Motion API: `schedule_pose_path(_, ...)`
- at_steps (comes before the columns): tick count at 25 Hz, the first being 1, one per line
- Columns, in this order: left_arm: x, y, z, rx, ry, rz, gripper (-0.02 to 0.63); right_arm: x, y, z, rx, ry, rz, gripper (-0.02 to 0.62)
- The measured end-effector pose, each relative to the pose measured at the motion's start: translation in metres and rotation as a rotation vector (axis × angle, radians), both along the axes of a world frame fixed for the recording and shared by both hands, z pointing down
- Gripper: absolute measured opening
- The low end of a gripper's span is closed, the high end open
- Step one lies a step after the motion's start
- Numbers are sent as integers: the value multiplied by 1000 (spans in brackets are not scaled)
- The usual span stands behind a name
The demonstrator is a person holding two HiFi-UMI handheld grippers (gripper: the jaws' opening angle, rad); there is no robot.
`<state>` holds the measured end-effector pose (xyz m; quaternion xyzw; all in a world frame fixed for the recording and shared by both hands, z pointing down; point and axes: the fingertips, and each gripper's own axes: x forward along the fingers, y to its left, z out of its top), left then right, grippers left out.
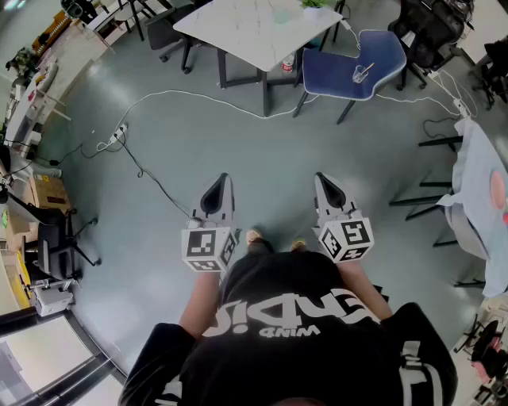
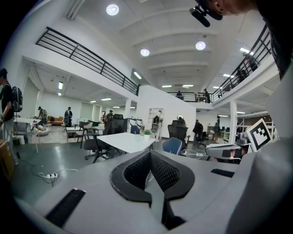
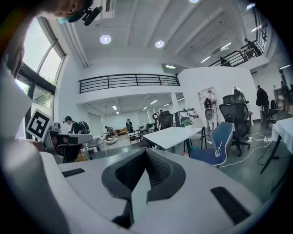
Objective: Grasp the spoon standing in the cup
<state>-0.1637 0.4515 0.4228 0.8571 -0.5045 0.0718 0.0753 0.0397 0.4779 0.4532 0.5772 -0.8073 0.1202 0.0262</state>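
Open office, grey floor (image 1: 198,143); white table (image 1: 246,28) top centre, blue chair (image 1: 329,63) upper right.
Cup (image 1: 359,77) on chair seat; spoon (image 1: 365,69) stands inside, handle leaning up-right. Clenched, empty: left gripper (image 1: 223,179), right gripper (image 1: 319,178).

Bright ceiling lights (image 2: 112,9), soft shadows, strong fisheye bending, dark vignetted corners

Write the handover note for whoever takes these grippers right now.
Left gripper: shut, empty.
Right gripper: shut, empty.
Things: the cup, with the spoon standing in it, sits on the blue chair beside the white table, across the floor, ahead and to the right.
Done: nothing.
Left: approach, open a gripper, grasp the spoon.
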Motion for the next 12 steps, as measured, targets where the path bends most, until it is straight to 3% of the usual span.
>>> schedule_pose_path(12, -30, -17, -3, -1, 8, 66, 14, -48, -6, 3, 0, -23, -12, 5)
